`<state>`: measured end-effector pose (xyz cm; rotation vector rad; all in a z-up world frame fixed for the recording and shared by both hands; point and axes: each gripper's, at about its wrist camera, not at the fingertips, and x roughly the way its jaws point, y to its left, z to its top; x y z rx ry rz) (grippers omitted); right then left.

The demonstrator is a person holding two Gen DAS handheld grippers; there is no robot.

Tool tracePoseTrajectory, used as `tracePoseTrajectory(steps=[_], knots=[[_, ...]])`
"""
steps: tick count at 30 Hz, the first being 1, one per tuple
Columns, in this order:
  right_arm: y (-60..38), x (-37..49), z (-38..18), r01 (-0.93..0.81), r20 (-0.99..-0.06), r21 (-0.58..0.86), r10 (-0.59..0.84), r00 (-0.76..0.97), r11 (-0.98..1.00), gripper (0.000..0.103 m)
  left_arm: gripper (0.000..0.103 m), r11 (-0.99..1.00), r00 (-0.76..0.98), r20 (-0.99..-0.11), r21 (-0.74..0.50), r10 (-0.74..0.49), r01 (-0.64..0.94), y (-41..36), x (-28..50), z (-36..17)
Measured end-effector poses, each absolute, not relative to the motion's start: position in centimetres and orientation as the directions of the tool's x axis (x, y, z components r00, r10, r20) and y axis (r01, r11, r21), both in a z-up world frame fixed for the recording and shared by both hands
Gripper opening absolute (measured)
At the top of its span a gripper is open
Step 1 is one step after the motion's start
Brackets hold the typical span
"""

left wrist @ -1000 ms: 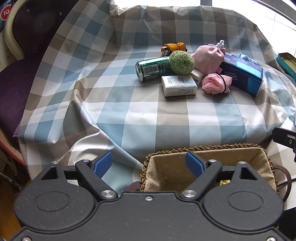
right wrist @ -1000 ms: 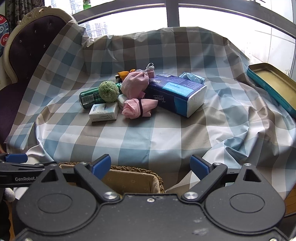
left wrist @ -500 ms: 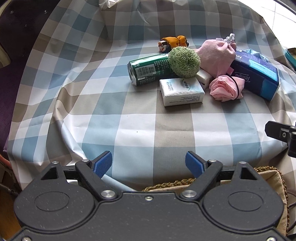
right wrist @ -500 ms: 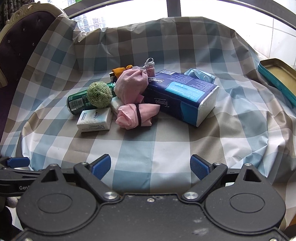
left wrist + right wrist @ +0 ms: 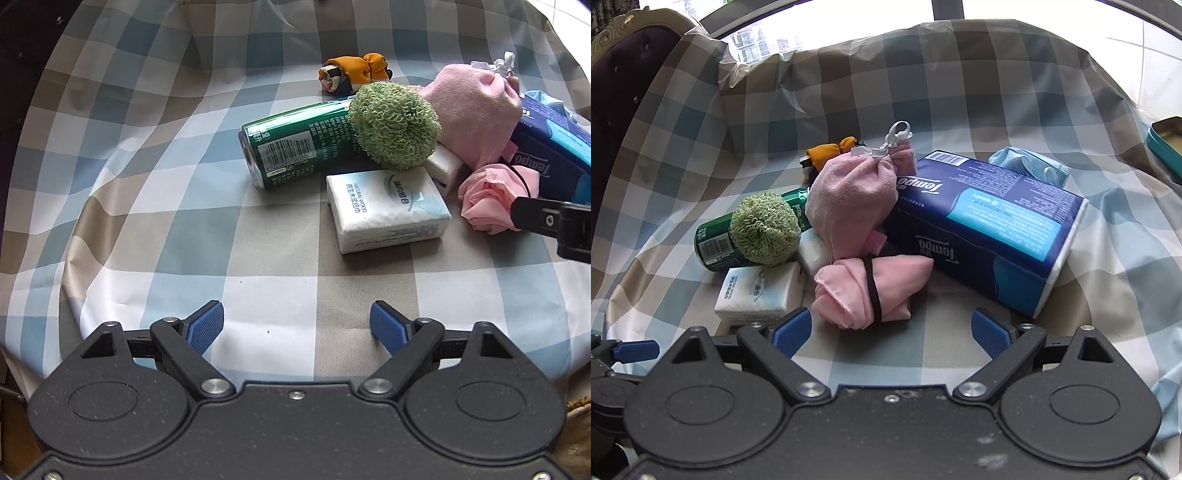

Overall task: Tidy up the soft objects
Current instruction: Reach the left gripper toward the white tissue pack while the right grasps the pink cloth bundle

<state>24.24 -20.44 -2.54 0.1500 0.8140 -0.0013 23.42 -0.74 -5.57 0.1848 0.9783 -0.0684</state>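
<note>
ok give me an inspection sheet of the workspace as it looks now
surface: checked tablecloth, wrinkled, draped up at the back
job's things: pink banded cloth roll; pink drawstring pouch leaning on the tissue box; green scrubber ball resting on the can; white tissue pack; orange scrunchie; blue face mask behind the box
clutter: green can lying on its side; blue Tempo tissue box; teal tin at the right edge
grippers: left gripper open, empty; right gripper jaws opening, nothing between the fingers, just short of the cloth roll
cables: nothing seen
surroundings: dark padded chair back; window
</note>
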Motion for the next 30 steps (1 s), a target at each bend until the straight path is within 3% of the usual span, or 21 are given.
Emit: tracePoseTrajectory(steps=[4, 6, 8, 15, 24, 30], knots=[[-19.8, 26.5, -3.5, 0.043, -0.728, 0.112, 0.052, 0.684, 0.993, 0.094, 0.085, 0.986, 0.551, -0.835, 0.091, -0.003, 0.142, -0.5, 24.6, -5.7], [-19.6, 27.4, -4.0, 0.043, -0.732, 0.111, 0.052, 0.680, 0.993, 0.094, 0.097, 0.985, 0.556, -0.831, 0.103, 0.009, 0.138, -0.6, 25.0, -5.9], [-19.5, 28.2, -4.6, 0.045, -0.733, 0.107, 0.049, 0.679, 0.993, 0.094, 0.101, 0.982, 0.567, -0.823, 0.122, 0.018, 0.146, -0.6, 25.1, -6.2], [-19.0, 29.7, -6.1, 0.075, -0.725, 0.097, 0.019, 0.688, 0.992, 0.103, 0.101, 0.972, 0.582, -0.813, 0.133, -0.004, 0.193, -0.6, 25.2, -6.3], [-18.9, 29.1, -6.3, 0.057, -0.702, 0.092, 0.024, 0.712, 0.994, 0.102, 0.101, 0.986, 0.559, -0.826, 0.034, -0.065, 0.164, 0.7, 25.5, -6.7], [-19.5, 28.8, -5.7, 0.037, -0.700, 0.114, 0.053, 0.712, 0.993, 0.077, 0.099, 0.992, 0.570, -0.819, 0.016, -0.059, 0.125, 0.7, 25.0, -6.3]])
